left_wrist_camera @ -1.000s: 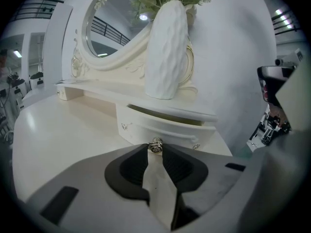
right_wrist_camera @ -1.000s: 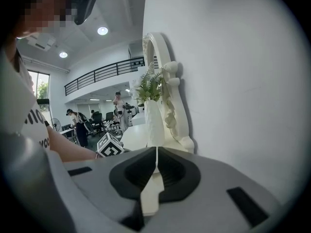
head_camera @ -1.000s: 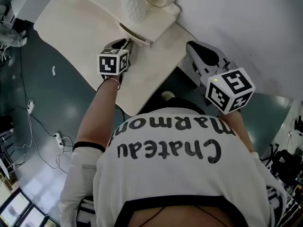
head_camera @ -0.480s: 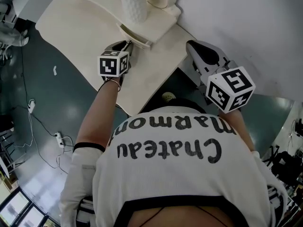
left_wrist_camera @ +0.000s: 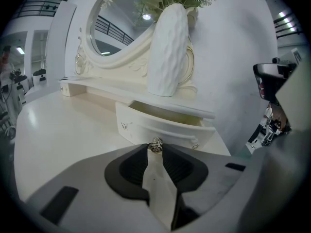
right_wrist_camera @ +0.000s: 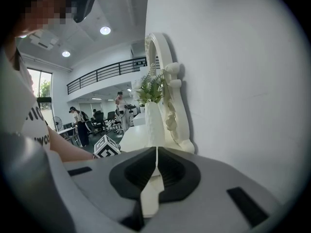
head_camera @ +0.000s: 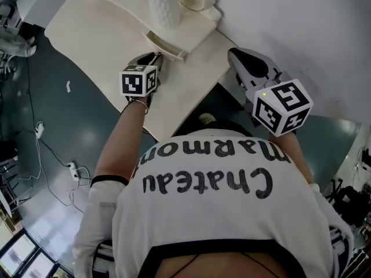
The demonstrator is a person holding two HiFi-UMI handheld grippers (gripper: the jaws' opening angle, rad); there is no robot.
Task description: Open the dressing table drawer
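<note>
Across the last second of head-view pictures nothing has moved: both grippers sit where they were and the drawer [head_camera: 165, 45] shows the same amount of opening. I judge that the pull is paused or finished, not under way. The left gripper [left_wrist_camera: 155, 149] reaches over the cream dressing table [head_camera: 87, 28] to the drawer front, and its jaws are drawn in narrow on the small metal knob [left_wrist_camera: 155, 144], which is pinched between the two tips. The drawer sits under the raised shelf that carries the white ribbed vase [left_wrist_camera: 167, 52] and the oval mirror [left_wrist_camera: 116, 28]. It already stands partly out, and a strip of its pale interior shows behind the curved front. By my reading the task is largely met, and any further travel would need only a straight draw toward me on the same grip. The right gripper [right_wrist_camera: 156, 150] hangs off the table's right end near the white wall [head_camera: 301, 28], with its jaws closed together on nothing. As for writing, the person's white shirt [head_camera: 208, 178] carries large black letters, upside down in the head view, that read "Chateau" and "Marmon"; whatever follows is hidden behind the right gripper's cube. The marker cube [head_camera: 139, 79] on each gripper bears only black-and-white square patterns, with no words.
</note>
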